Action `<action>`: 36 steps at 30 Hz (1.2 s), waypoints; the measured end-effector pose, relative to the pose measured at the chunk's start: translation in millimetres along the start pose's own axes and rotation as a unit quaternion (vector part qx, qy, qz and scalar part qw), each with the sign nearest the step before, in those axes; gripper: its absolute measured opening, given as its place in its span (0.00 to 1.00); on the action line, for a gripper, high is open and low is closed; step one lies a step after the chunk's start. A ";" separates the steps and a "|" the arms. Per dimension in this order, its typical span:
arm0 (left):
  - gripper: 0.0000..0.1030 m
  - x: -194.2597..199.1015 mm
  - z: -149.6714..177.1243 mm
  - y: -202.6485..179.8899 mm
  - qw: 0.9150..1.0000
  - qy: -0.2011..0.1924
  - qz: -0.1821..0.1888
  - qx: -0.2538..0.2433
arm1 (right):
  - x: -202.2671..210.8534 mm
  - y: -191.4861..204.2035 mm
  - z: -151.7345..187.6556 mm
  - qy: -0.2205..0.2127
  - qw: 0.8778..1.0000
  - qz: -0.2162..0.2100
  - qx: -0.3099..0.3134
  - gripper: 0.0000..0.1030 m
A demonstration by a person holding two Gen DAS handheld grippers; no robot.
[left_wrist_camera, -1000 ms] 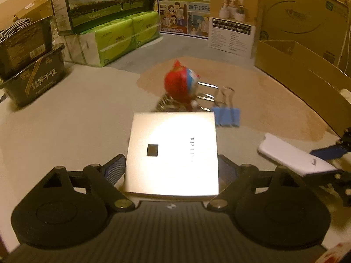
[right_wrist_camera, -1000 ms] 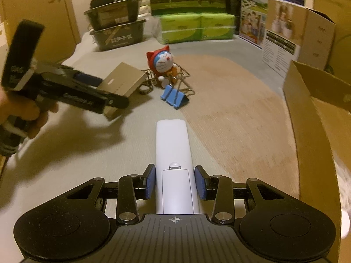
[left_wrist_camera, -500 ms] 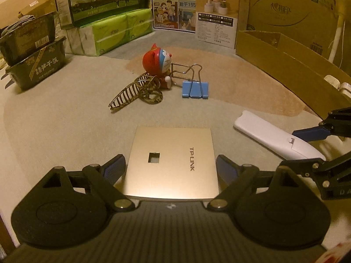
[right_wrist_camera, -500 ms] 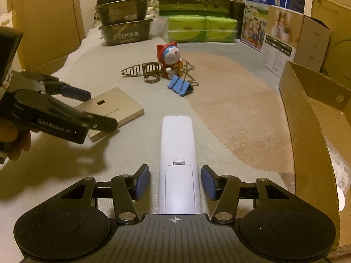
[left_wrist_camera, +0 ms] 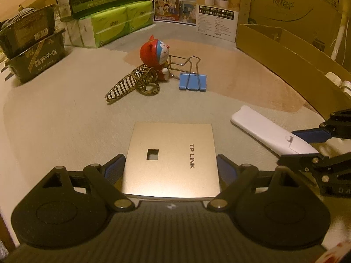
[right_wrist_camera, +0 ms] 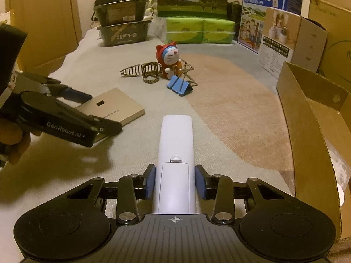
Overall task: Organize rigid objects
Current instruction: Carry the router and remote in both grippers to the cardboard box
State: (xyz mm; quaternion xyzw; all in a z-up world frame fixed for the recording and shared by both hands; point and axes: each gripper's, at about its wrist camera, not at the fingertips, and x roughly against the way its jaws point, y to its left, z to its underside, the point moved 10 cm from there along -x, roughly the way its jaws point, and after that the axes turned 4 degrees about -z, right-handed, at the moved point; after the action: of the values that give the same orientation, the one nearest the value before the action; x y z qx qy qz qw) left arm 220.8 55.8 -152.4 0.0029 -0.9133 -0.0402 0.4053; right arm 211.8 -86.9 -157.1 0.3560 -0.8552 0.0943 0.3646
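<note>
Lowered onto the mat: gold TP-LINK box [left_wrist_camera: 171,157] and white remote [right_wrist_camera: 175,153], both grippers (left [left_wrist_camera: 171,166], right [right_wrist_camera: 175,180]) slackened, nothing gripped; figurine [left_wrist_camera: 156,53], clips upper-centre unsorted.

Both claws [left_wrist_camera: 171,168] [right_wrist_camera: 175,182] low, spread wide.

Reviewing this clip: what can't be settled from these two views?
- Left gripper: whether the jaws touch the gold box; the left wrist view shows slim gaps, and in the right wrist view the gripper body covers the contact.
- Right gripper: near end of the white remote is hidden under the gripper body.
- Cardboard box: contents cut off by its wall and the frame edge.
- Remote's button side: faces down.
</note>
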 end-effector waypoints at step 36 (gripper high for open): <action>0.84 133.1 -12.5 -60.6 0.998 -0.052 -0.001 0.048 | 152.9 -2.3 12.4 -0.084 0.993 0.034 -0.075 0.37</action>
State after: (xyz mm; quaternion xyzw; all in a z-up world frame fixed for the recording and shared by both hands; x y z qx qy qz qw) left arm 139.0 -10.6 -50.1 0.0208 -0.9340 0.0028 0.3566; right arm 132.9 -176.4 -60.6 0.3049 -0.8992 0.0119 0.3135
